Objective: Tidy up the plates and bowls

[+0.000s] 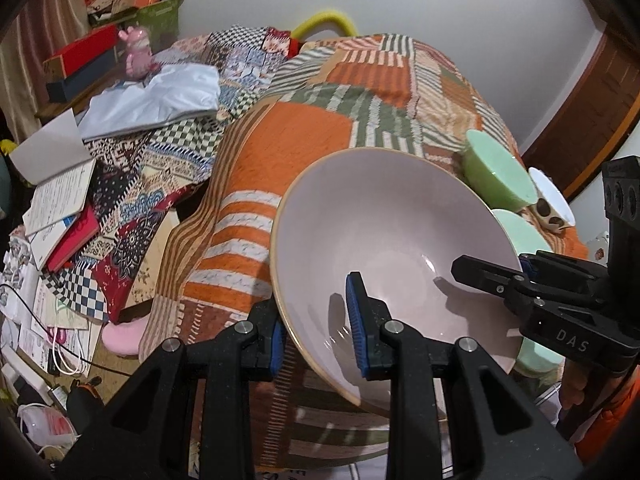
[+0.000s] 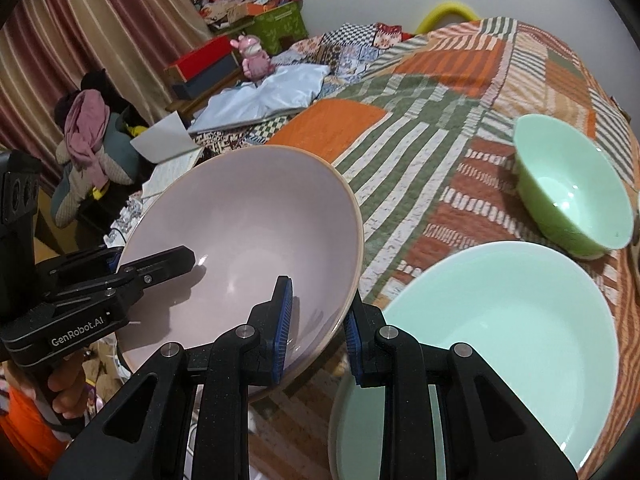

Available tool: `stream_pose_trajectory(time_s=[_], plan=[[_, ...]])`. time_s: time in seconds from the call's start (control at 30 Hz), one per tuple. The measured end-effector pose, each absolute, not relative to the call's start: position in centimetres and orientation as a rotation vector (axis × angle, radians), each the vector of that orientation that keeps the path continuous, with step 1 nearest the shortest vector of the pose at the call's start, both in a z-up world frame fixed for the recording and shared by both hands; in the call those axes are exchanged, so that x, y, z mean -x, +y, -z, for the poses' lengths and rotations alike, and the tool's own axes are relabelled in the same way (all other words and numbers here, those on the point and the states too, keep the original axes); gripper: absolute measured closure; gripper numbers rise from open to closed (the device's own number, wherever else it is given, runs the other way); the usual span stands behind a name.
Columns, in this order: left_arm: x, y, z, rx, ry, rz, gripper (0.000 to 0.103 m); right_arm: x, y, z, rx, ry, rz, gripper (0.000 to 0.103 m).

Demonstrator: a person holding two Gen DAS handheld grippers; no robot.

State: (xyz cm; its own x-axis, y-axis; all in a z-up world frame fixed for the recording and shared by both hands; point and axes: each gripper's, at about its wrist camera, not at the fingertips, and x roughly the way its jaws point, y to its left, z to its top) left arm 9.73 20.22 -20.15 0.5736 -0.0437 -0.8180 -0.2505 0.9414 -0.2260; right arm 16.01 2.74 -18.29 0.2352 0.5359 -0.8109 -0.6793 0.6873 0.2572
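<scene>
Right wrist only — mint plate (image 2: 500, 320)

Plates and bowls over a patchwork-covered surface

A large, glossy, pale pink ceramic bowl with a tan rim (image 2: 248, 216) is held tilted above the cloth, its rim clamped on two opposite sides. Just beside it, a wide, shallow mint-green plate (image 2: 508, 320) is seen lying flat on the cloth. Behind that, a small, deep, light green bowl (image 2: 568, 188) is stood upright. In the left wrist view, a white dish with brown spots (image 1: 550, 200) is partly seen behind the green bowl.
</scene>
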Motion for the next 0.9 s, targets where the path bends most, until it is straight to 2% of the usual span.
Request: stream_pose_trajectory(time_s=[0.57, 0.9], plan=[[-10.4, 21.0, 22.0, 0.344, 1.013, -0.135, 0.076, -16.5, 3.3, 19.2, 0.183, 1.07, -0.845, 0.08], [-9.0, 21.0, 19.0, 0.305, 0.951, -0.187, 0.076, -16.5, 1.0, 16.7, 0.153, 0.992, -0.839, 0.08]])
